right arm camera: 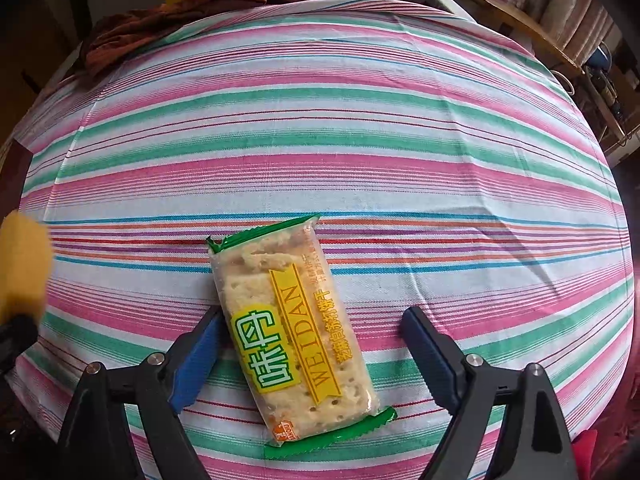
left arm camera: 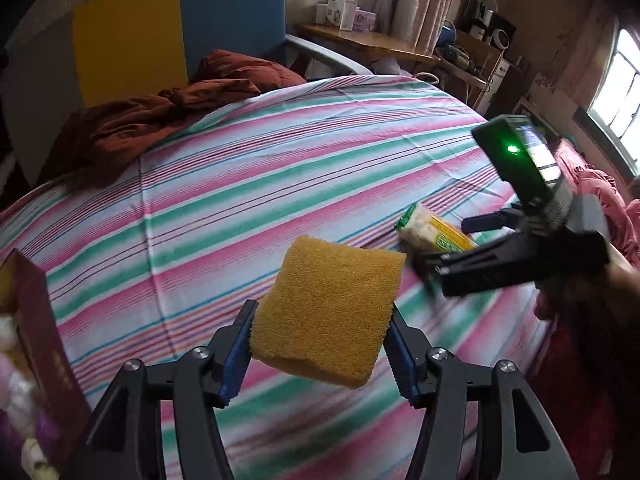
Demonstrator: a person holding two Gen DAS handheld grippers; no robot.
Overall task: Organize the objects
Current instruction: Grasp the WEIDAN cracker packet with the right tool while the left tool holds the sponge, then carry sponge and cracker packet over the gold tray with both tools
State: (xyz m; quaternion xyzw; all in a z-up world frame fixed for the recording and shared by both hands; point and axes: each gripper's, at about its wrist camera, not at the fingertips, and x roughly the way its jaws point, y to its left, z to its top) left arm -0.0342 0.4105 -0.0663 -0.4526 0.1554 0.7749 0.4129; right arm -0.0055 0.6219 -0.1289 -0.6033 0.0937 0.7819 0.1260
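My left claw (left arm camera: 320, 344) is clamped on a yellow sponge (left arm camera: 328, 312), pads pressed into its two sides, and the sponge hangs clear above the striped sheet (left arm camera: 280, 160). My right claw (right arm camera: 312, 356) stands wide, pointing steeply down over a cracker packet (right arm camera: 296, 336) that lies flat on the sheet between the fingers; the left pad sits just beside the wrapper's edge, the right pad is well apart from it, so nothing is gripped there yet.

I judge the tidying to be partway. The sponge is picked up but not put anywhere, and the packet is not yet grasped. Low to the left of my left claw is a dark red box (left arm camera: 44, 332) with pale, soft-looking things inside, which may be where items go, though I cannot tell for sure. Left to do: set the sponge down in its place, close on the packet and carry it off.

The surface is a bed, not a desk: a sheet in pink, green and white stripes, lightly creased. Beyond my claws, at the far edge, lies a crumpled rust-brown cloth (left arm camera: 152, 120), with a blue chair (left arm camera: 232, 12) behind it. Further right a wooden shelf (left arm camera: 360, 40) carries boxes, and a window (left arm camera: 616, 92) lets in daylight.
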